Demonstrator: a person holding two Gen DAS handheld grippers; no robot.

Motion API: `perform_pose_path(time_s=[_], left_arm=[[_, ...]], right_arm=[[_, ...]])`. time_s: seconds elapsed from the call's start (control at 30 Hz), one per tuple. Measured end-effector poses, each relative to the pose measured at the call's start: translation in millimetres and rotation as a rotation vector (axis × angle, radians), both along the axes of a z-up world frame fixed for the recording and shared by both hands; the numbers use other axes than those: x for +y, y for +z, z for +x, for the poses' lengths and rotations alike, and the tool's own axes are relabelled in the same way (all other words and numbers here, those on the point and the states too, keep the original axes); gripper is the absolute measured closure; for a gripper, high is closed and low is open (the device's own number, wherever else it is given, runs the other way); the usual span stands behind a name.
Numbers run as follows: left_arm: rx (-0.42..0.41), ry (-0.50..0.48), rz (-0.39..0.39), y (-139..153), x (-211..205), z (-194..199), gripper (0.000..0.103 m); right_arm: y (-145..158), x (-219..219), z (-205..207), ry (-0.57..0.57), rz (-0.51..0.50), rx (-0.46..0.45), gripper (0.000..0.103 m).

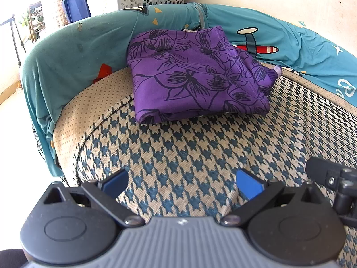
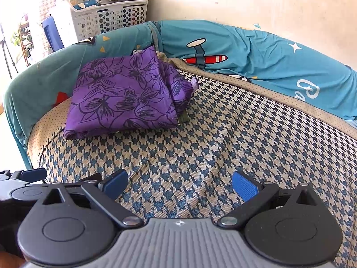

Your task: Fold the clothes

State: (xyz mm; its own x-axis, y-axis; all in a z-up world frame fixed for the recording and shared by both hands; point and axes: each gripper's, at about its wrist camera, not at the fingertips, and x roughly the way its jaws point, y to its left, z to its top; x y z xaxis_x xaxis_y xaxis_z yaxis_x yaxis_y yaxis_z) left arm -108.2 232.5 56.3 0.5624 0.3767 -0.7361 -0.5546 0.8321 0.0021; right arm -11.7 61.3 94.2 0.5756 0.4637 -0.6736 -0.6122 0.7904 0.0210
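The purple cloth [image 1: 196, 76] with dark flowers lies folded on the far left part of the sofa seat [image 1: 200, 151], close to the teal cover [image 1: 73, 53] on the backrest. Something green shows under its right edge. Both tongs are well apart from it, over the checked seat. The left tongs [image 1: 181, 182] are open and empty, and so are the right tongs [image 2: 179, 184]. Behind the sofa stands a white basket [image 2: 111, 15].

Left wrist view: low over checked cushion [image 1: 200, 151], facing 12 o'clock, purple cloth [image 1: 196, 76] near. Right wrist view: same height, just beside; cloth [image 2: 125, 93] at 11 o'clock. Shared: cushion, cloth, teal cover [image 1: 67, 55], basket [image 2: 111, 15].
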Motion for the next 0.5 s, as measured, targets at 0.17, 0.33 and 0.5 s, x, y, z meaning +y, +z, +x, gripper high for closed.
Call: perform_pose_path(time_s=[0.17,0.33,0.5], left_arm=[[0.000,0.002,0.000,0.0,-0.1,-0.4,0.000],[0.000,0.002,0.000,0.3,0.3,-0.6,0.000],[0.000,0.005,0.000,0.5,0.0,-0.2,0.000]], right_arm=[[-0.7,0.2,0.2,-0.002,0.000,0.001,0.003],[-1.2,0.2,0.5,-0.003,0.000,0.003,0.003],[-1.0,0.8,0.6,-0.003,-0.003,0.002,0.003]])
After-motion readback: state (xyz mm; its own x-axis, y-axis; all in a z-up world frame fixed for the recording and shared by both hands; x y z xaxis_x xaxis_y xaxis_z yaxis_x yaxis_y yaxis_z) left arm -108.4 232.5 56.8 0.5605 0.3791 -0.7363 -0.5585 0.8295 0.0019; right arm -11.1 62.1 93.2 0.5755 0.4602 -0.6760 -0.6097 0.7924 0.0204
